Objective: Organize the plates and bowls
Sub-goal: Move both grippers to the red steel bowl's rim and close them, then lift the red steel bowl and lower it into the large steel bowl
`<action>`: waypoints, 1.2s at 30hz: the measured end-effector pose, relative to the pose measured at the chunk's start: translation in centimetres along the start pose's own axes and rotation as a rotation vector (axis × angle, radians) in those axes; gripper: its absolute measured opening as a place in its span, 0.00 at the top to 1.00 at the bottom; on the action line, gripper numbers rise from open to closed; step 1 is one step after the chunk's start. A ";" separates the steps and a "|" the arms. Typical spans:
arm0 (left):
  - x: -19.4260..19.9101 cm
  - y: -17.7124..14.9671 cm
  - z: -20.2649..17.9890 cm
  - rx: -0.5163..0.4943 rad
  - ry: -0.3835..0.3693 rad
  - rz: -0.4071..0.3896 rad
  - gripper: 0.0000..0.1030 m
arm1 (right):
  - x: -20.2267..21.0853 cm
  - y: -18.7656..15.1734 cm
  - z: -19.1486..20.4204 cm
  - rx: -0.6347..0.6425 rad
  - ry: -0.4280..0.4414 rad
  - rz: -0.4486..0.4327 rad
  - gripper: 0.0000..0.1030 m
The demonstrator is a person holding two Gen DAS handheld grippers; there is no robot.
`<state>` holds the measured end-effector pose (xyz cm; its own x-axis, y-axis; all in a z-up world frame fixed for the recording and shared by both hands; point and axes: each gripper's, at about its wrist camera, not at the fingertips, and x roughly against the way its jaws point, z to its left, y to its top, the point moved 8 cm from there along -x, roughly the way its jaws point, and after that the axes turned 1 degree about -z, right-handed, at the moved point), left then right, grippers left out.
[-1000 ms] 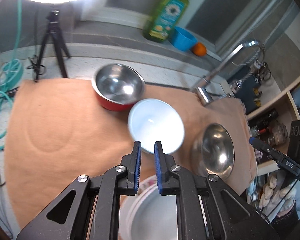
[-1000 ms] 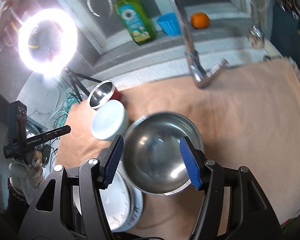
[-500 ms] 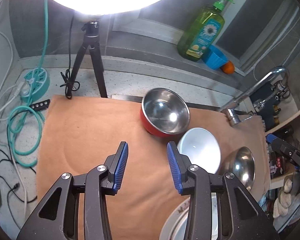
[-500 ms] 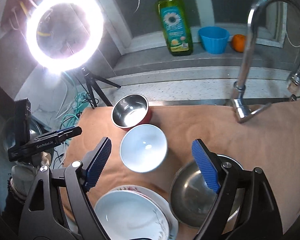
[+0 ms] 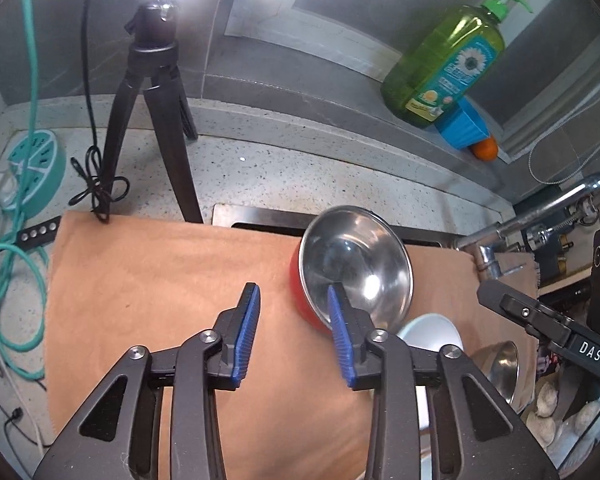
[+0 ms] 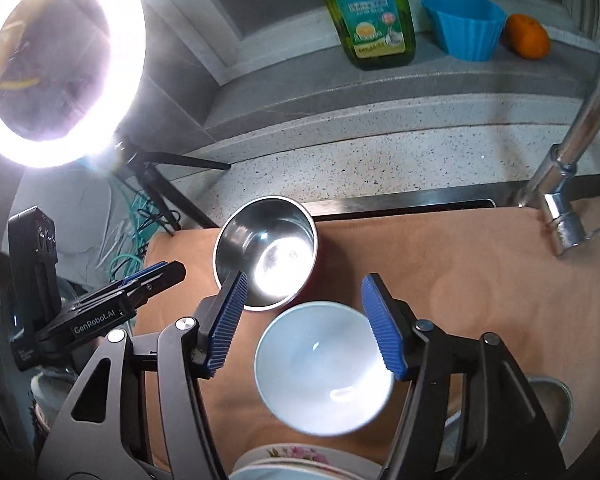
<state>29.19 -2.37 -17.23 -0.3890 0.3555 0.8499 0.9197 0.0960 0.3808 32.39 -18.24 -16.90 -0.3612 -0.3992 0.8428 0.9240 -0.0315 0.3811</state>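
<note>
Now | left claw (image 5: 292, 312) closing, empty | right claw (image 6: 302, 312) closing, spread around glossy white bowl (image 6: 324, 368)

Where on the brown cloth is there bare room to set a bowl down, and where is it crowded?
Free: the brown cloth between the tripod and the red bowl. Crowded: around the white bowl and red bowl.
</note>
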 end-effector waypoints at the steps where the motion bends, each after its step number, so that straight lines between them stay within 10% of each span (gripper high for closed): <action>1: -0.4 0.2 0.1 0.006 -0.003 0.006 0.73 | -0.6 0.2 0.0 -0.002 -0.001 0.010 0.50; 36: -3.9 0.7 0.1 0.007 -0.034 0.079 0.94 | -7.9 0.8 -0.3 -0.012 -0.025 0.153 0.90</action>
<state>31.36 -3.58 -20.37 -0.3131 0.3939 0.8642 0.9479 0.0729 0.3103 36.00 -15.34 -23.40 -0.2189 -0.3772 0.8999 0.9698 0.0172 0.2431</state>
